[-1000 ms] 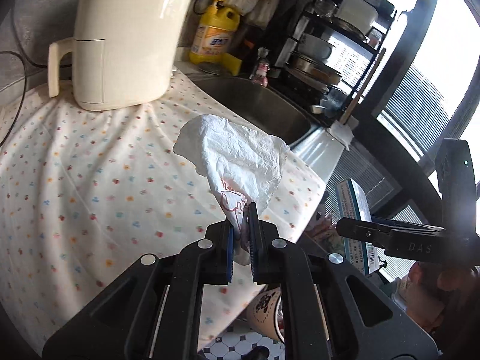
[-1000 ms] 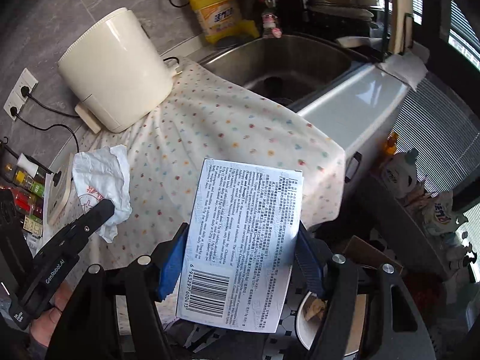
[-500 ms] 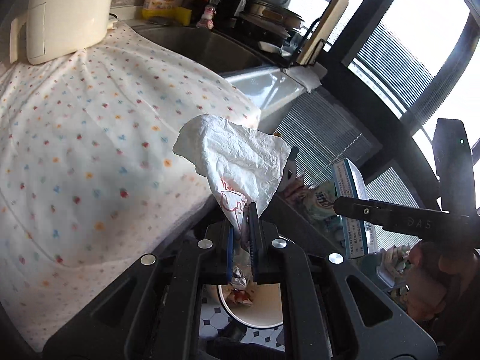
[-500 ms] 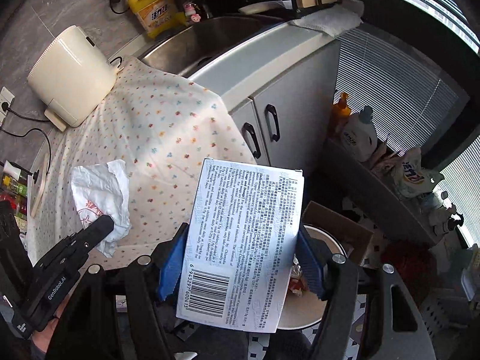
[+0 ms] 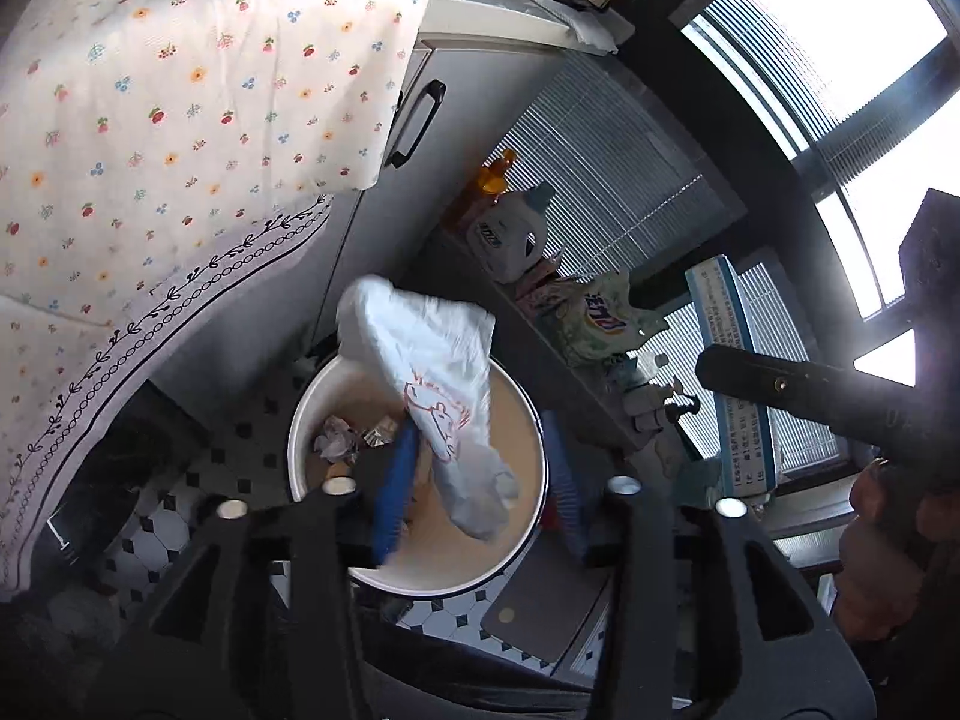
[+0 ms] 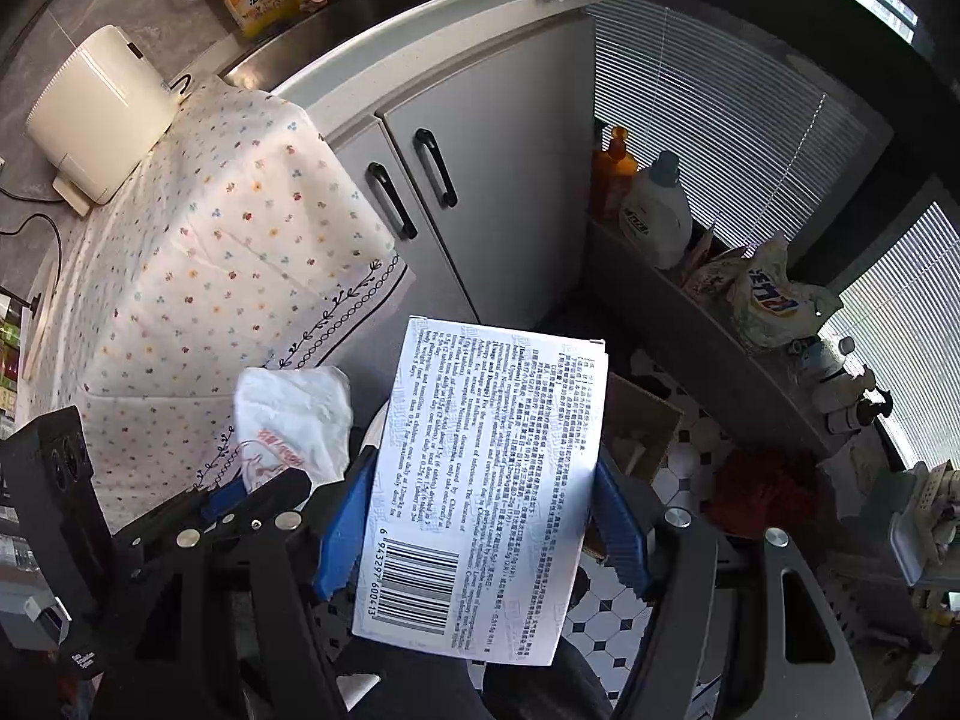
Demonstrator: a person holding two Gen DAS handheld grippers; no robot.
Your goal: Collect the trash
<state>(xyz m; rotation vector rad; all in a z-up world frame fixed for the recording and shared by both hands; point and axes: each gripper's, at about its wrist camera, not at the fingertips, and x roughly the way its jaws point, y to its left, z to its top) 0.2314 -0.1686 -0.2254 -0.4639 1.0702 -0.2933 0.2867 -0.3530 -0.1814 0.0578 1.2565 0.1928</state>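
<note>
the left gripper (image 5: 480,474) is hanging with jaws spread over the bin (image 5: 300,420), and the plastic bag (image 5: 438,384) is dropping loose into it; the right gripper (image 6: 480,516) is clamping the box (image 6: 486,480), which likely goes next and needs carrying above the bin's mouth

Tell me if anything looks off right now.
The left gripper is open over the bin, and the plastic bag hangs loose above it. The right gripper clamps a box.
</note>
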